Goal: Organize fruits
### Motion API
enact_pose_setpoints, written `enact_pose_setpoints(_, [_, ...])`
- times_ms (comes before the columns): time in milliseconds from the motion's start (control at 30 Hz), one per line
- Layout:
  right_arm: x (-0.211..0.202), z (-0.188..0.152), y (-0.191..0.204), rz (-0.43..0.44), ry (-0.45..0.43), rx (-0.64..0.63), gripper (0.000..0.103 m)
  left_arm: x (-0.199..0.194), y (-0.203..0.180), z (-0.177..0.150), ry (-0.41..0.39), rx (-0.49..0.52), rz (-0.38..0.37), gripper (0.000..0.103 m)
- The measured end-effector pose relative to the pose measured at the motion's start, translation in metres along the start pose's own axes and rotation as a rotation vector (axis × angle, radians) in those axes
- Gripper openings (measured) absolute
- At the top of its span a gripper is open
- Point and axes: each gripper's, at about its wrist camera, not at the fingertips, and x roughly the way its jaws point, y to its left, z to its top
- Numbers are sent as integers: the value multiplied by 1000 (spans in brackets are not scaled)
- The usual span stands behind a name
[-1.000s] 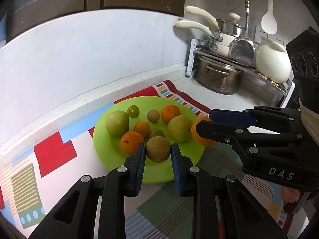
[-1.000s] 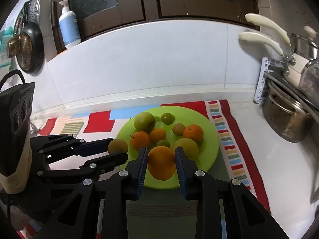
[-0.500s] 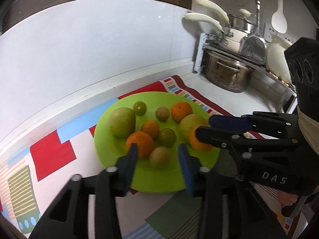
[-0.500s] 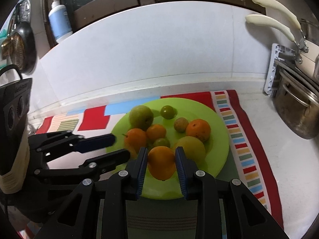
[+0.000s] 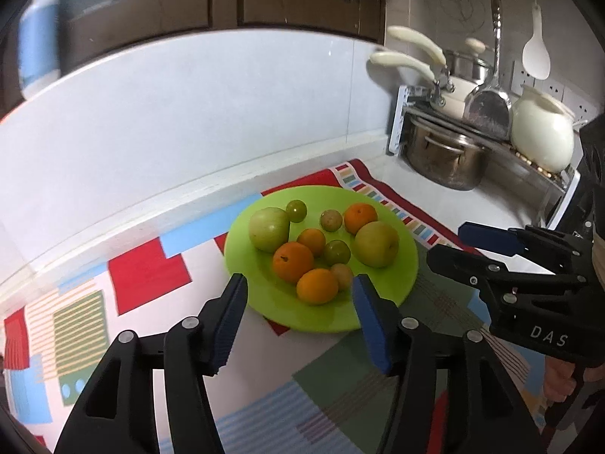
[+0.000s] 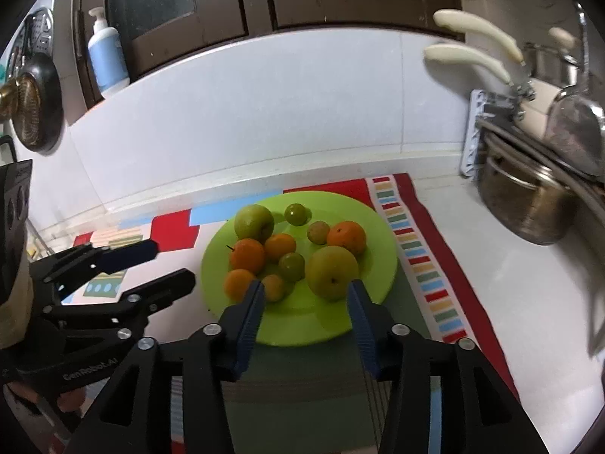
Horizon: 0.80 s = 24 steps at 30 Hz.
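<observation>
A lime-green plate [image 5: 401, 276] [image 6: 302, 321] lies on a patterned mat and holds several fruits. Among them are a green apple [image 5: 269, 228], a yellow-green apple [image 6: 332, 272], and several oranges and small green fruits. An orange [image 5: 317, 286] [image 6: 239, 283] and a small brown fruit [image 5: 342, 276] [image 6: 273, 287] rest side by side at the plate's near left. My left gripper [image 5: 298, 287] [image 6: 170, 263] hovers at the plate's near edge, its jaws opening and gripping nothing. My right gripper [image 6: 305, 289] [image 5: 452, 246] hangs over the near rim, its jaws also opening with nothing between them.
The colourful mat [image 6: 416, 265] covers the white counter. At the right, a rack holds a steel pot [image 5: 442, 159], cream-handled pans [image 5: 412, 64] and a white jug [image 5: 540, 132]. A soap bottle [image 6: 107, 60] stands on the ledge above the white backsplash.
The left gripper let go of the small brown fruit and the right gripper let go of the orange. Both fruits now lie on the plate, and both grippers have drawn back.
</observation>
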Motion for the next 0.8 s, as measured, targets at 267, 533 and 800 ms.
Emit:
enact_pose_setpoints(267, [-46,-16,15,-31,-46,18,61,-51,-6,-11,-41,-18,56,71])
enact_pose_setpoints(533, [-94,-37,31,-103,-86,17,71,-98,-13,-31,-91,0,92,87])
enact_pose_setpoints(800, [-139,-62,52,-168,-134,37,79,-145,-21,-49,-156,27,97,98])
